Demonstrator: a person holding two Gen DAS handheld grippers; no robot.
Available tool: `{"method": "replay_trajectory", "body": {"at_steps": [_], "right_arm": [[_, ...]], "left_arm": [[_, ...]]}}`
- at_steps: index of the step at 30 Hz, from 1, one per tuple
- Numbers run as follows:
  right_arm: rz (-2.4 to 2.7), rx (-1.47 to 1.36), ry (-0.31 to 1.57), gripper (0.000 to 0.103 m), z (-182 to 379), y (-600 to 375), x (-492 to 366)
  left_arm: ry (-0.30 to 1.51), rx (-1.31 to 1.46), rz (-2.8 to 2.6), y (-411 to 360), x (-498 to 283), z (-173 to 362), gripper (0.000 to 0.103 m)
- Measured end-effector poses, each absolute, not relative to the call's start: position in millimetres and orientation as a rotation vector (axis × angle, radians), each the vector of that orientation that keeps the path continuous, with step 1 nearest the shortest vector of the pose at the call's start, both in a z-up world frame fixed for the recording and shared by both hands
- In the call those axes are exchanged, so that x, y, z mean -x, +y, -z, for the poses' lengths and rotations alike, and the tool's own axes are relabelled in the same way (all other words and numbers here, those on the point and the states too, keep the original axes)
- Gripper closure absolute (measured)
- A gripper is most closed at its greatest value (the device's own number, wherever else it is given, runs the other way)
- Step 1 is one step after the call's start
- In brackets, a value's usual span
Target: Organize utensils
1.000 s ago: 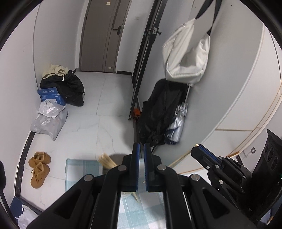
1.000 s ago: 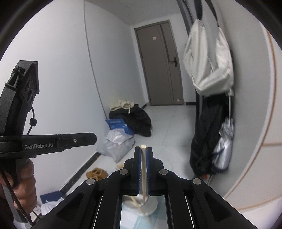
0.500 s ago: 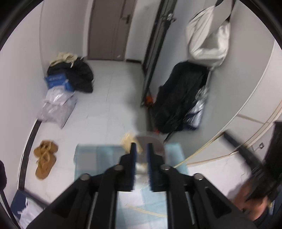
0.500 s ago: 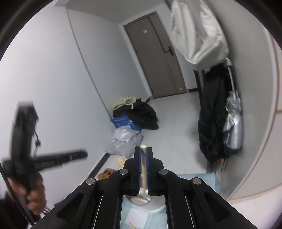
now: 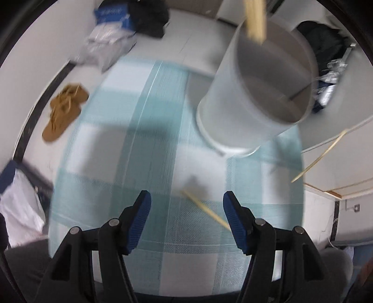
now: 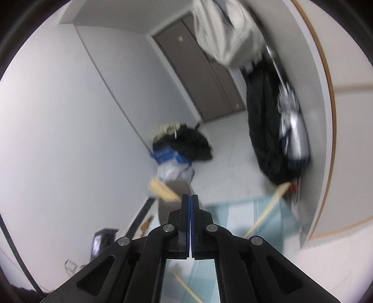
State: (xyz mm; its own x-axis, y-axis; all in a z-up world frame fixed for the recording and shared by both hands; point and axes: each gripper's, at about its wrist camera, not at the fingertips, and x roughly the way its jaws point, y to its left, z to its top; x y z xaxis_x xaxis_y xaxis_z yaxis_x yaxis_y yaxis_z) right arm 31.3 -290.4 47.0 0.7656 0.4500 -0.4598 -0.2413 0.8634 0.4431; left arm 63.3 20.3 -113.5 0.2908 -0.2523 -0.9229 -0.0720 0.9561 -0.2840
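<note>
Teal-and-white checked cloth [image 5: 144,130] covers the table, and on it, toward the far right, stands a pale cylindrical holder [image 5: 254,93] with wooden chopsticks [image 5: 255,18] poking out of its mouth. One loose chopstick [image 5: 205,207] lies on the cloth nearer the camera (blurred). The left gripper [image 5: 186,209] has just been opening; its blue pads stand spread above that chopstick, apart from it. The right gripper [image 6: 190,205] is pressed together with nothing visible between its pads. Brown slippers [image 5: 63,109] sit on the floor beyond.

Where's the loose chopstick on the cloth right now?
Left wrist view: the chopstick lies on the checked cloth, between the open hand-held gripper fingers, below the grey cup.
</note>
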Motion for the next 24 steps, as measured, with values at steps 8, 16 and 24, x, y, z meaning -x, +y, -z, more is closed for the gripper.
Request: {"method": "replay_trajectory", "body": {"at_steps": [8, 16, 24], "right_arm": [[-0.336, -0.455, 0.679, 0.103, -4.7, -331.9, -25.7], [-0.254, -0.555, 0.669, 0.1, 4.6, -393.3, -6.7], [-0.246, -0.56, 0.676, 0.091, 6.1, -401.3, -4.5]], "left_arm": [[1.327, 0.199, 0.006, -5.9, -71.7, 138.5, 0.044], [1.276, 0.102, -0.047, -38.3, -78.4, 129.3, 0.089], [1.257, 0.151, -0.062, -34.3, -82.9, 127.3, 0.103]]}}
